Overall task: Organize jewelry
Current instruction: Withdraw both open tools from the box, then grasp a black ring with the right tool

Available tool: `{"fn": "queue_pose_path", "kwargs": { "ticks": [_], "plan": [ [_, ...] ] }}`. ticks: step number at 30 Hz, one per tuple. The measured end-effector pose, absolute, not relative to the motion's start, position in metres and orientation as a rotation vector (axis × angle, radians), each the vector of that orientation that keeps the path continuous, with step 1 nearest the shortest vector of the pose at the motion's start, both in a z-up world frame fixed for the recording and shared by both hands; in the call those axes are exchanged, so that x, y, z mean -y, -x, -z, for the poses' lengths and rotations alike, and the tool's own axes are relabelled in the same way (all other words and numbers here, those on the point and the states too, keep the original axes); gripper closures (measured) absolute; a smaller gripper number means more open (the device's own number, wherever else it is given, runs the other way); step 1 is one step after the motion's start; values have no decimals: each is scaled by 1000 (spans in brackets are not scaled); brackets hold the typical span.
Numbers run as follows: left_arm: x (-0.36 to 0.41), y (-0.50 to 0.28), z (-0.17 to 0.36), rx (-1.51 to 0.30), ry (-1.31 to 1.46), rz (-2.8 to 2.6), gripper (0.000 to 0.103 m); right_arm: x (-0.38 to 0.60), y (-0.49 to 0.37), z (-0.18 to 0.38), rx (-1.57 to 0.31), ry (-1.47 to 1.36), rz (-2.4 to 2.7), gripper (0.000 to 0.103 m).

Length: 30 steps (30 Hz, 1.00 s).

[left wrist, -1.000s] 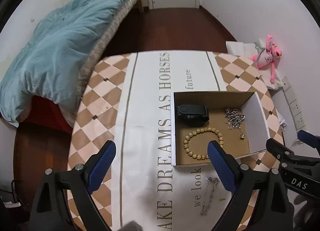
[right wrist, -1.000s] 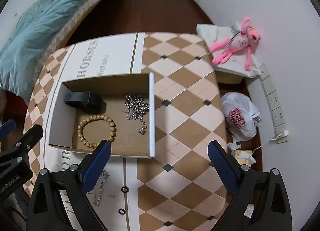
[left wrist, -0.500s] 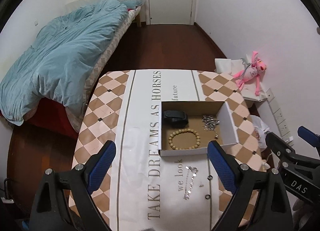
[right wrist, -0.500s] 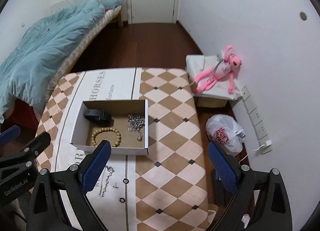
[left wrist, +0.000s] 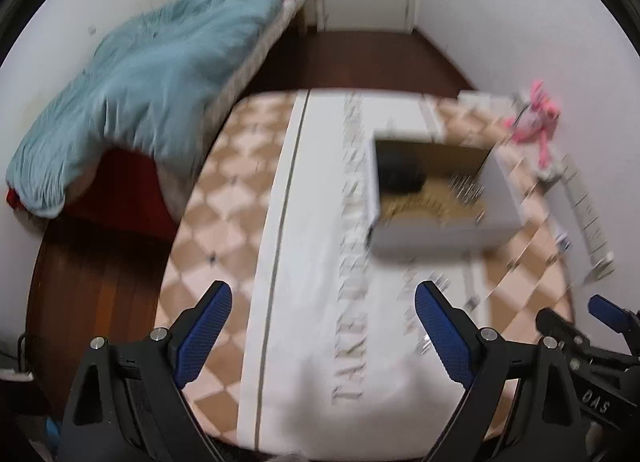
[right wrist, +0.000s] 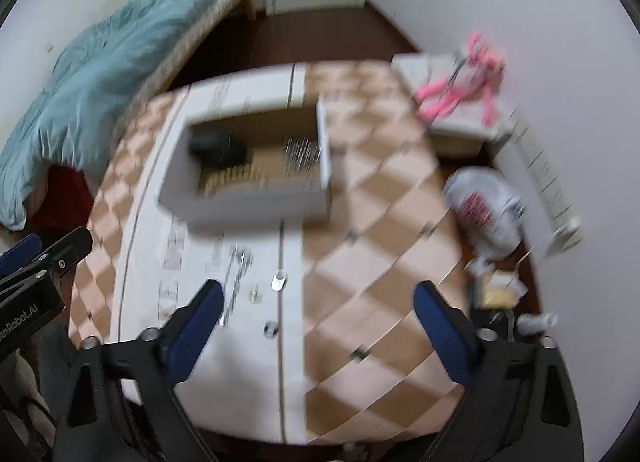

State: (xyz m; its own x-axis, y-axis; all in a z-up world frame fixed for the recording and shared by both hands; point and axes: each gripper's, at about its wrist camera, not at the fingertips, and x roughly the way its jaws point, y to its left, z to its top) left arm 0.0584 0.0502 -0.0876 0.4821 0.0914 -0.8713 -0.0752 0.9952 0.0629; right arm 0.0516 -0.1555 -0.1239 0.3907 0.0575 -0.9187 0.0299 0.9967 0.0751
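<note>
Both views are motion-blurred. An open cardboard box [left wrist: 444,230] [right wrist: 244,204] sits on the table and holds a black item [left wrist: 400,176] [right wrist: 218,148], a bead bracelet [right wrist: 232,178] and a silver chain pile [right wrist: 300,150]. In front of the box lie a loose silver chain [right wrist: 236,282] and small rings [right wrist: 278,280]. My left gripper [left wrist: 324,330] is open and empty over the near table. My right gripper [right wrist: 318,326] is open and empty, near the loose chain.
The table has a checkered cloth with a white lettered runner [left wrist: 320,262]. A bed with a blue quilt [left wrist: 140,82] stands left. A pink plush toy [right wrist: 460,90], a plastic bag [right wrist: 484,206] and a wall power strip [right wrist: 548,186] are right.
Both grippers have dropped back toward the table after having pulled up and away; the box and loose jewelry look larger. Both stay open and empty.
</note>
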Motion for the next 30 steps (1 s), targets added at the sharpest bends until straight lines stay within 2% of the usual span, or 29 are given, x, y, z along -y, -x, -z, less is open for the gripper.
{"fn": "queue_pose_path", "kwargs": {
  "ticks": [1, 7, 9, 13, 14, 15, 16, 23, 30],
  "plan": [
    [-55, -55, 103, -1097, -24, -115, 10, 153, -49, 139, -1191, -90, -27, 28],
    [-75, -37, 146, -1199, -14, -162, 10, 136, -40, 191, -1232, -104, -74, 33],
    [-77, -33, 153, -1209, -16, -171, 10, 129, -41, 198, -1223, -83, -82, 40],
    [-74, -31, 156, -1209, -15, -168, 10, 119, -40, 209, -1209, -31, -90, 63],
    [-72, -31, 156, -1207, -18, -167, 10, 117, -39, 210, -1209, -21, -95, 76],
    [-70, -30, 156, -1205, -23, -163, 10, 115, -38, 211, -1191, 5, -91, 80],
    [-68, -30, 157, -1203, -29, -159, 10, 115, -38, 211, -1185, 1, -97, 91],
    [-45, -35, 162, -1206, -36, -108, 10, 159, -36, 198, -1152, -166, -66, 91],
    [18, -61, 163, -1183, -17, 62, 12, 205, -40, 194, -1143, -224, 24, 91]
  ]
}}
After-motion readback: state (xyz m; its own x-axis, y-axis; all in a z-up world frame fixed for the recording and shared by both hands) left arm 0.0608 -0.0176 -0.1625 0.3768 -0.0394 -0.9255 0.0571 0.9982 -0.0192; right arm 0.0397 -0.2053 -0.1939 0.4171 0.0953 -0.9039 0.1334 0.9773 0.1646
